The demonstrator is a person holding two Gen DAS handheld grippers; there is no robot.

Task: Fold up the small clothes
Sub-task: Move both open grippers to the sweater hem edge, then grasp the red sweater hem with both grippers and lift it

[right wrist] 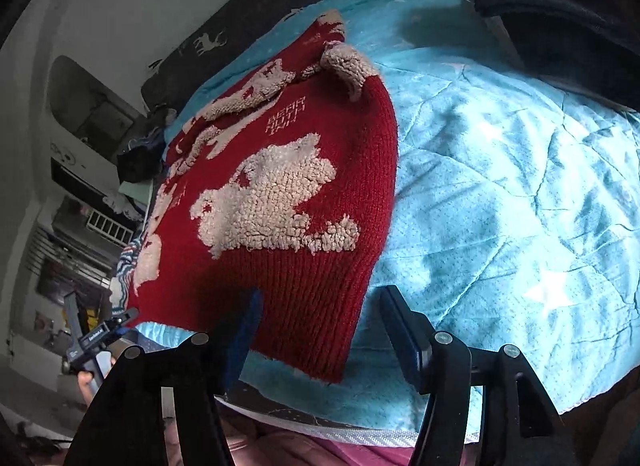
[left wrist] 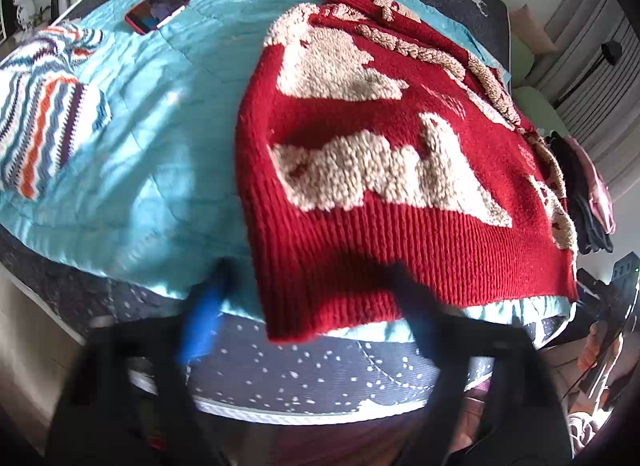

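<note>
Both grippers (left wrist: pixel 308 306) (right wrist: pixel 320 330) gape empty at the hem; red sweater (left wrist: pixel 400 137) flat, fuzzy cream bears.

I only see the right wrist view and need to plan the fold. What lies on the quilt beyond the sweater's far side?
Observer: A phone lies flat on the quilt, apart from the sweater.
Operator: Any other clothes there?
Observer: A striped knit top lies at the quilt's edge, clear of the sweater.
Operator: And the left gripper?
Observer: The left gripper is open, with its fingers either side of the sweater's near hem corner.
</note>
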